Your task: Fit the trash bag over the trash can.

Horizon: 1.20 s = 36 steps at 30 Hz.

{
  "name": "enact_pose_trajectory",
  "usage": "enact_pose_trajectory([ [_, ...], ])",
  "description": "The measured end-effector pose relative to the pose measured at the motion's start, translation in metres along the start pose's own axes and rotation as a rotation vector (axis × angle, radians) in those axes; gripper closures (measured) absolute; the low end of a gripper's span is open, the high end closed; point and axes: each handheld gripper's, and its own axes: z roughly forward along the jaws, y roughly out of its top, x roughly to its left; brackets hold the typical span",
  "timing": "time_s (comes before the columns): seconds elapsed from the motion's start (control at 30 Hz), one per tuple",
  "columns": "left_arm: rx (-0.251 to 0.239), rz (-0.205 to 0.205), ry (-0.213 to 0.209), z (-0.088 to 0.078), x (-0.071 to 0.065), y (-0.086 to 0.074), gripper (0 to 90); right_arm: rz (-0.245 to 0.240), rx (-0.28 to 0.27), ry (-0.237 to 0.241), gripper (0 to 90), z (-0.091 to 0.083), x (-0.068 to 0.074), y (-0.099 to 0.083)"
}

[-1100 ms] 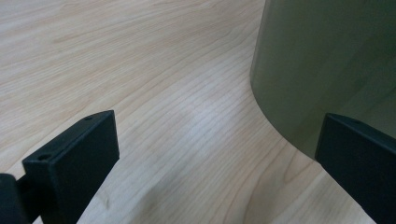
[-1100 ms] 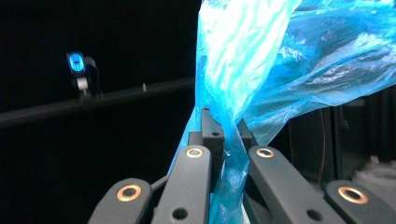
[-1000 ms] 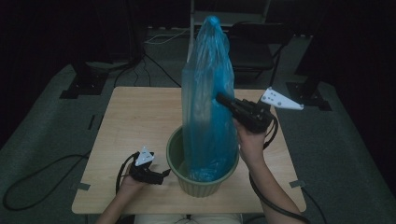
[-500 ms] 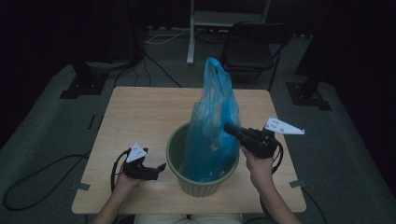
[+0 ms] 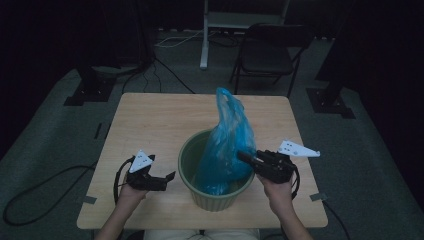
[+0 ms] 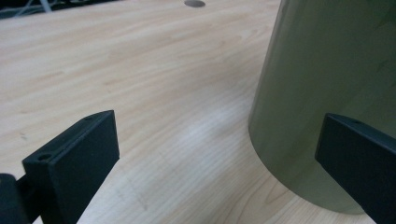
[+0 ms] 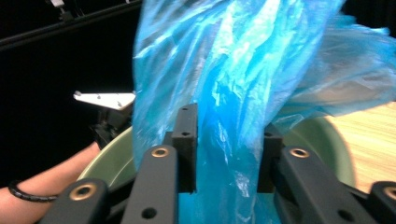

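Lowered since a second ago, the blue bag now slumps into the green bin.
Right gripper, at the bin's 3 o'clock, pinches the bag; left gripper, at 9 o'clock, gapes empty.

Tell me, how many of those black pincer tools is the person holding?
2. The left gripper sits open on the table beside the green bin; the right gripper pinches the blue plastic bag over it.
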Motion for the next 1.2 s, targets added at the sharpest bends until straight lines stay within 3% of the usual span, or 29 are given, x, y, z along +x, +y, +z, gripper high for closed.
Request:
enact_pose_trajectory([
  [0.1, -0.016, -0.027, 0.018, -0.01, 0.002, 0.013, 0.2, 0.009, 0.034, -0.019, 56.6, -0.001, -0.004, 0.011],
  [0.17, -0.03, -0.035, 0.027, -0.018, 0.004, 0.024, 0.2, 0.008, 0.044, -0.056, 58.6, -0.002, -0.007, 0.017],
  [0.23, -0.034, -0.03, 0.036, -0.021, 0.004, 0.03, 0.3, 0.006, 0.044, -0.053, 61.0, -0.002, -0.008, 0.02],
  [0.27, -0.042, -0.023, 0.048, -0.027, 0.006, 0.045, 0.3, 0.007, 0.048, -0.046, 64.2, -0.002, -0.009, 0.022],
  [0.4, -0.049, -0.017, 0.05, -0.032, 0.008, 0.077, 0.3, -0.022, 0.055, -0.043, 76.9, 0.003, -0.007, 0.031],
  [0.53, -0.056, 0.013, 0.007, -0.027, 0.006, 0.109, 0.3, -0.047, 0.102, -0.027, 89.8, 0.013, -0.004, 0.032],
  [0.6, -0.05, -0.001, 0.0, -0.02, 0.004, 0.123, 0.3, -0.067, 0.122, -0.026, 90.0, 0.018, -0.003, 0.031],
  [0.77, -0.04, -0.007, -0.076, -0.001, -0.002, 0.152, 0.3, -0.087, 0.15, 0.003, 90.0, 0.025, 0.002, 0.029],
  [0.9, -0.036, -0.009, -0.142, 0.013, -0.009, 0.17, 0.3, -0.107, 0.161, 0.011, 89.9, 0.028, 0.006, 0.03],
  [1.0, -0.026, 0.002, -0.16, 0.022, -0.019, 0.18, 0.3, -0.11, 0.166, 0.019, 89.9, 0.029, 0.008, 0.03],
  [1.1, -0.009, 0.016, -0.175, 0.031, -0.027, 0.186, 8.5, -0.119, 0.171, 0.021, 89.9, 0.031, 0.01, 0.031],
  [1.13, -0.02, 0.034, -0.209, 0.033, -0.028, 0.187, 17.6, -0.124, 0.17, 0.019, 90.0, 0.031, 0.01, 0.031],
  [1.17, -0.027, 0.047, -0.221, 0.034, -0.029, 0.187, 31.8, -0.127, 0.173, 0.02, 89.9, 0.032, 0.011, 0.031],
  [1.2, -0.015, 0.054, -0.216, 0.037, -0.031, 0.188, 39.7, -0.126, 0.173, 0.023, 89.9, 0.032, 0.011, 0.032],
])
